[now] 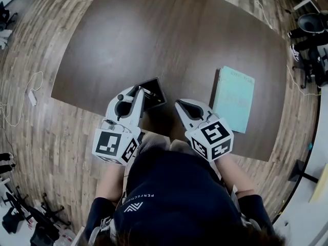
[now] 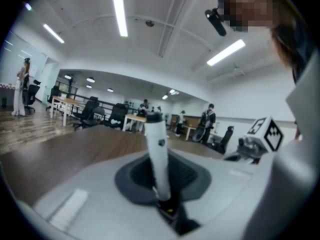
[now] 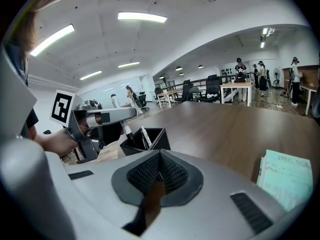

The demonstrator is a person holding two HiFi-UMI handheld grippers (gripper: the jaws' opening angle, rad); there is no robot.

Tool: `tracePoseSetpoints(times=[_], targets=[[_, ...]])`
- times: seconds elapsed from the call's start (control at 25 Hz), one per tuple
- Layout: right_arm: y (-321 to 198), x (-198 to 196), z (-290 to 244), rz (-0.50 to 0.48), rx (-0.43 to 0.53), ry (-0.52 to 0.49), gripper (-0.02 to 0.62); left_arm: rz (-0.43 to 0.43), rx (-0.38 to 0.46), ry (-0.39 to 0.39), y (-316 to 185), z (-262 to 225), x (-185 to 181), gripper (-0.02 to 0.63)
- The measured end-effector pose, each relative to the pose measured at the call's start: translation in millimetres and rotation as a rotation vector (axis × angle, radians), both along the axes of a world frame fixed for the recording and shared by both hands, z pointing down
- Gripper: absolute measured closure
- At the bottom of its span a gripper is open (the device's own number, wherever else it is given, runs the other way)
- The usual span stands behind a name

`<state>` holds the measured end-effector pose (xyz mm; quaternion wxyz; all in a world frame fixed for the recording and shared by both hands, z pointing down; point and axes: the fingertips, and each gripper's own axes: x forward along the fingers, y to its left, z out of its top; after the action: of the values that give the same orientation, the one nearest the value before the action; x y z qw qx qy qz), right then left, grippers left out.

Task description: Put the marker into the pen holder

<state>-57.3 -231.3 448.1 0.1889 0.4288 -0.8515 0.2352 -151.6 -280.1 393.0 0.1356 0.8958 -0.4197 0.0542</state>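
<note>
Chiefly at the rim of the pen holder: could catch the lower end of the marker on the black wall if brought down off-centre, tipping the holder or shoving it along the table
Tilt: held leaning rather than plumb, so might jam against the white pen standing inside (little spare room, by the look of it)
Release: if let go too high, could bounce off the edge and roll across the table; if let go with the pads dragging, could lift back out
Left gripper: clamped narrow on the marker, gripping the barrel roughly upright across the pads
Right gripper: pressed together on nothing, near the holder, close enough to bump it on a careless swing
Marker, place: in the left gripper's pinch, at the holder's corner nearest that gripper; lower end seemingly at the opening, though cannot tell whether inside yet
Marker, look: pale grey-white round barrel, dark cap at the upper end, one small dark mark on the side, a darker stretch with a yellowish fleck at the pinch
Handling (a guess): smooth and slim, likely to swivel in the pads under a side knock
Notebook: teal, flat on the table, well apart from the holder, no part in this
</note>
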Motion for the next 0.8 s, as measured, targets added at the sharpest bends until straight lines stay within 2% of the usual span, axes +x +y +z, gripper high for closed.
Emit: tracePoseSetpoints(times=[0.68, 0.8], targets=[[10.3, 1.6, 3.0, -0.006, -0.003, -0.018, 0.594, -0.036, 0.018, -0.055, 4.9, 12.9, 3.8, 0.567], [12.4, 3.5, 4.0, -0.008, -0.003, -0.019, 0.594, -0.04, 0.016, -0.055, 6.0, 14.6, 7.0, 0.505]])
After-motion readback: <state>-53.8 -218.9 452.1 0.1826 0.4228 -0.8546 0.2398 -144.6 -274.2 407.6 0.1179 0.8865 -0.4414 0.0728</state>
